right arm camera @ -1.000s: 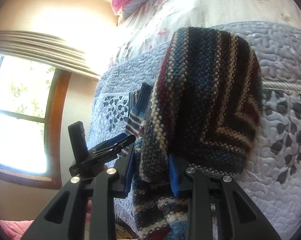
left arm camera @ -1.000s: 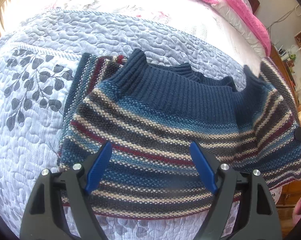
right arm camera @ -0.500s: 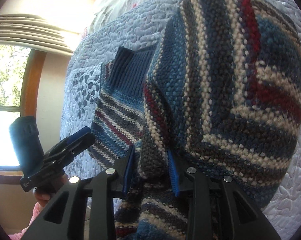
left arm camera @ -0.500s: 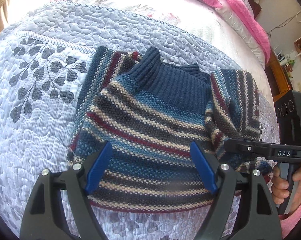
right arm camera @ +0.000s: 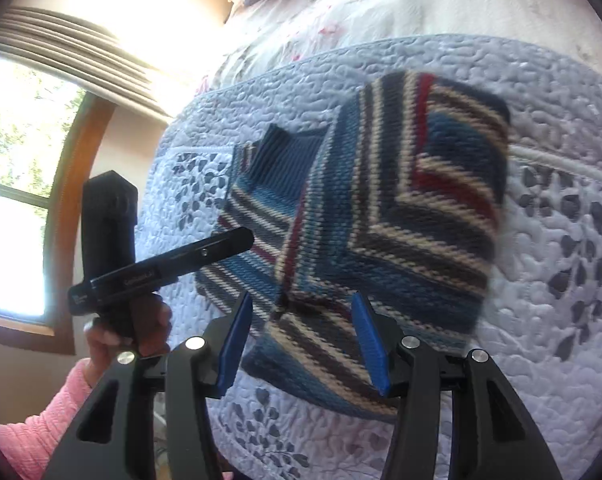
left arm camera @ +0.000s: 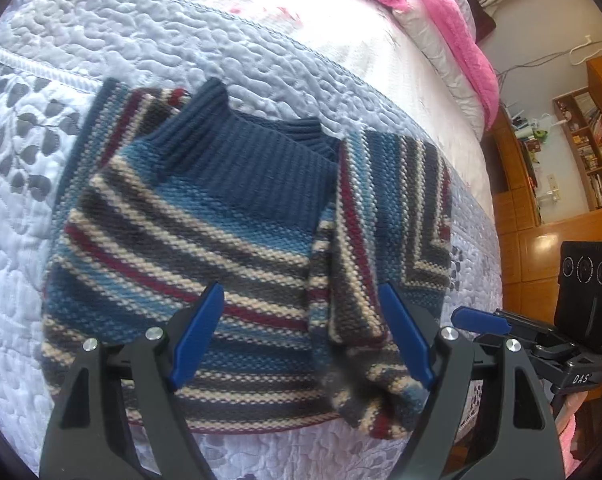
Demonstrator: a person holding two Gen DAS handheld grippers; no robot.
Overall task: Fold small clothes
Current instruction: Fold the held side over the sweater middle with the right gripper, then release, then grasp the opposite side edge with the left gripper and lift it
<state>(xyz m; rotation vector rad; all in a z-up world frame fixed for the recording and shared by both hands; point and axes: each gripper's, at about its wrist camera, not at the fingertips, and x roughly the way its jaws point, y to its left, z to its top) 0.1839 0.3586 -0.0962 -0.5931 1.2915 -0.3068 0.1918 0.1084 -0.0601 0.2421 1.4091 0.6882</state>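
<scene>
Sweater [right arm camera: 373,216] seemingly just beyond open tool [right arm camera: 301,344]

Daylight floods my right view from the window [right arm camera: 17,184], blowing out the wall beside it. Fisheye bends both edges; the sweater [right arm camera: 401,220] blurs slightly.

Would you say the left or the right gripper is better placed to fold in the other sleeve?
Probably left: the unfolded sleeve lies on the left gripper's side, and it is open, while the right gripper hangs over the folded side.
</scene>
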